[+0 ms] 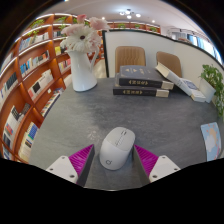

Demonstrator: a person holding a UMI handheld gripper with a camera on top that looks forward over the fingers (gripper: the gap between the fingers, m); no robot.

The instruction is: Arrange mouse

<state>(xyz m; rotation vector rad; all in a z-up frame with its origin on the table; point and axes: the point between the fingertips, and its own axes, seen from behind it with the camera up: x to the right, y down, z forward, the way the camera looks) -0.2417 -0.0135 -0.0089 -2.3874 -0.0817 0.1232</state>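
Note:
A white computer mouse (117, 147) lies on the grey tabletop (70, 122), its length pointing away from me. My gripper (115, 153) is open. The mouse stands between the two magenta pads, the left pad (83, 157) and the right pad (146, 157), close to both. It rests on the table. Its near end is hidden below the fingers.
A white vase with pale flowers (82, 70) stands at the far left of the table. A stack of dark books (140, 82) lies beyond the mouse, with a light open book (186, 86) to its right. A blue object (212, 140) lies at the right. Bookshelves (30, 85) line the left wall.

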